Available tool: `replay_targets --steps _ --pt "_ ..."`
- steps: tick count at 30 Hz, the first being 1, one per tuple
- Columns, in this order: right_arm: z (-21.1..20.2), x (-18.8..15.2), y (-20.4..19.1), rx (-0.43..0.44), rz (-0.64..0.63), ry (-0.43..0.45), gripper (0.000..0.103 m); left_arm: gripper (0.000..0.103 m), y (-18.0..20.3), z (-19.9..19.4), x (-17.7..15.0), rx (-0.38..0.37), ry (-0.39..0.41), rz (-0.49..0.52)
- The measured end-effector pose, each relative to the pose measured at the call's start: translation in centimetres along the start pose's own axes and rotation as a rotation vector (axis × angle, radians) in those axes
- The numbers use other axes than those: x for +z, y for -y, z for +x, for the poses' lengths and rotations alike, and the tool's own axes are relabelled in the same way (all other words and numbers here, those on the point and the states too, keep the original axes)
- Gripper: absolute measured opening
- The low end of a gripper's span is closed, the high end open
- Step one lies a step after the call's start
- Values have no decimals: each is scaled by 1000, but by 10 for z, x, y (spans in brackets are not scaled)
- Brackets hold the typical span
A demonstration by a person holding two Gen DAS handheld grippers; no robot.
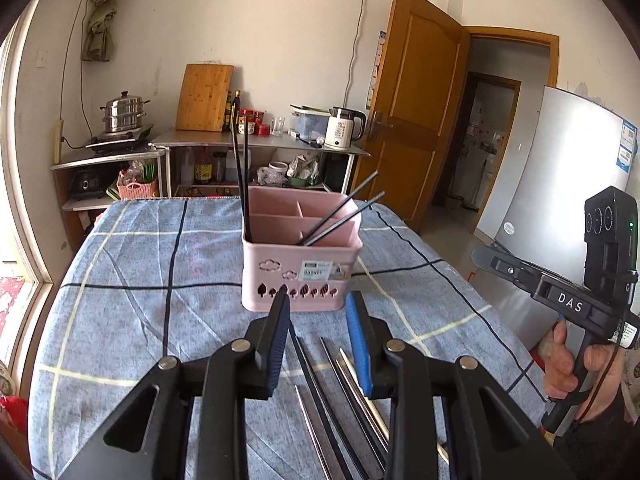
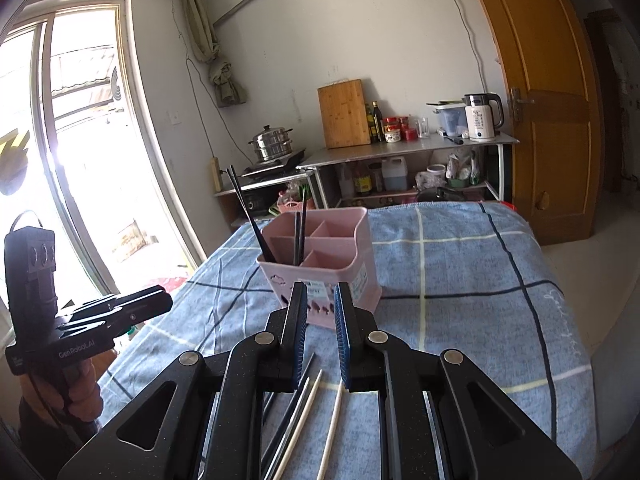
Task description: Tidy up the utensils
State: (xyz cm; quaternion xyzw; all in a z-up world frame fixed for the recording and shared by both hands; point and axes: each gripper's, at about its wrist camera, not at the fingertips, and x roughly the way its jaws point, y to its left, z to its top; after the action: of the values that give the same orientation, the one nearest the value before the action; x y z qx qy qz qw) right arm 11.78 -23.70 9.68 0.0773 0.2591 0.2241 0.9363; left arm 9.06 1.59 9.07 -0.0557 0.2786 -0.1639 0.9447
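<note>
Loose chopsticks point(image 1: 344, 396) lie bunched on the cloth under both your grippers, left point(image 1: 320, 340) and right point(image 2: 320, 336) each part-open and empty, pink caddy point(image 1: 302, 256) just beyond: pinch carelessly and you lift several, or nudge the caddy over

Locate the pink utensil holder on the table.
In both wrist views the pink utensil holder stands mid-table on the blue checked cloth, just beyond the loose chopsticks, with black chopsticks standing inside it.
</note>
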Motion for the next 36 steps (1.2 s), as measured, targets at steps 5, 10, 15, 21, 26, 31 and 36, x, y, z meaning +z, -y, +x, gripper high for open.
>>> replay_targets --steps 5,10,15,21,26,31,36 --pt "13 -22 7 -3 17 -67 14 31 0 13 -18 -4 -54 -11" --pt "26 -37 14 -11 30 -122 14 31 -1 28 -32 0 -102 -26" --pt "33 -43 15 -11 35 -149 14 31 -4 37 -40 -4 -134 -39" --pt "48 -52 16 -21 27 -208 14 31 2 47 -42 -24 -167 -37" --pt "68 -66 15 -24 17 -289 14 31 1 56 -43 -25 -188 -51" --pt "88 -81 16 -31 0 -360 14 31 -5 60 -44 -17 -202 -69" --pt "106 -90 16 -42 -18 -413 14 30 -7 64 -45 -22 -217 -79"
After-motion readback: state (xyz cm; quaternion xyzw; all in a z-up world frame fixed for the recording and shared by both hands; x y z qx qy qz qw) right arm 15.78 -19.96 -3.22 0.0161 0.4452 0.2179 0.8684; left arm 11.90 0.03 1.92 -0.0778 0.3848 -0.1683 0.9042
